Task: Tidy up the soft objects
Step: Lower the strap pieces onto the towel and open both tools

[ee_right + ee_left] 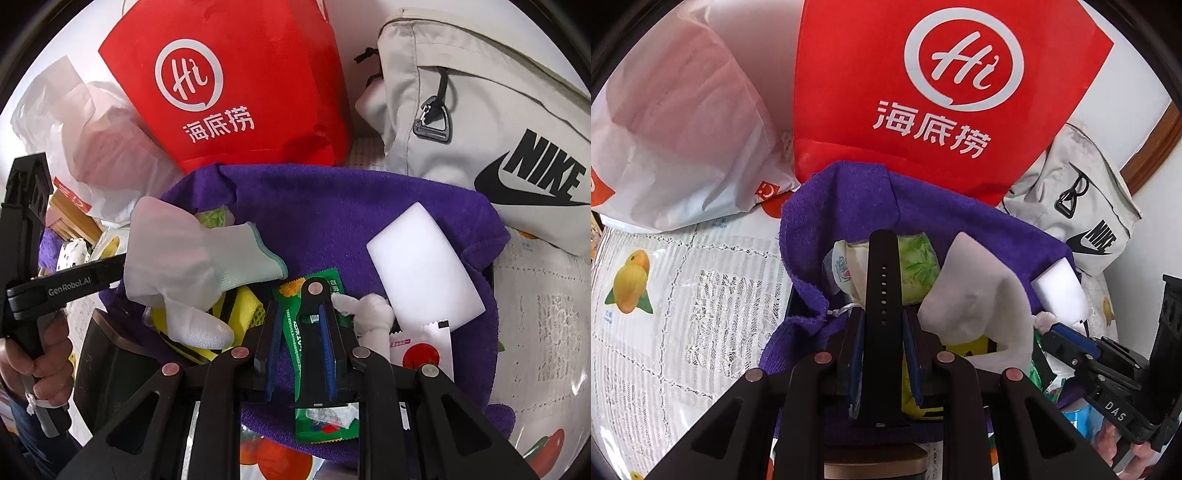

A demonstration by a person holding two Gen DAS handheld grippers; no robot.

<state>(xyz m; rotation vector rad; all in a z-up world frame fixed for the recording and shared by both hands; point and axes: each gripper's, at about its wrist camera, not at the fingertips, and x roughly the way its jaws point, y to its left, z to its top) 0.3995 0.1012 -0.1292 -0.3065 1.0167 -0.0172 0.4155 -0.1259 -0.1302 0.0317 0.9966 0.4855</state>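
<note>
Sorting looks about midway. The left gripper (882,321) clamps a black strap (882,280) upright between its jaws. The right gripper (301,328) stands partly open around a green packet (314,354). Ahead of both jaws, a white glove (192,258) and white sponge (424,258) crowd the purple towel (332,206); a red bag (229,81) blocks beyond.

Red bag (945,92): top cut off by frame edge. Nike bag (498,122): right side out of frame. Green packet (314,332): middle hidden behind my right finger; print too small to read. Yellow striped cloth (240,310): mostly buried under the white glove (184,258). Container beneath the purple towel (332,221): hidden.
</note>
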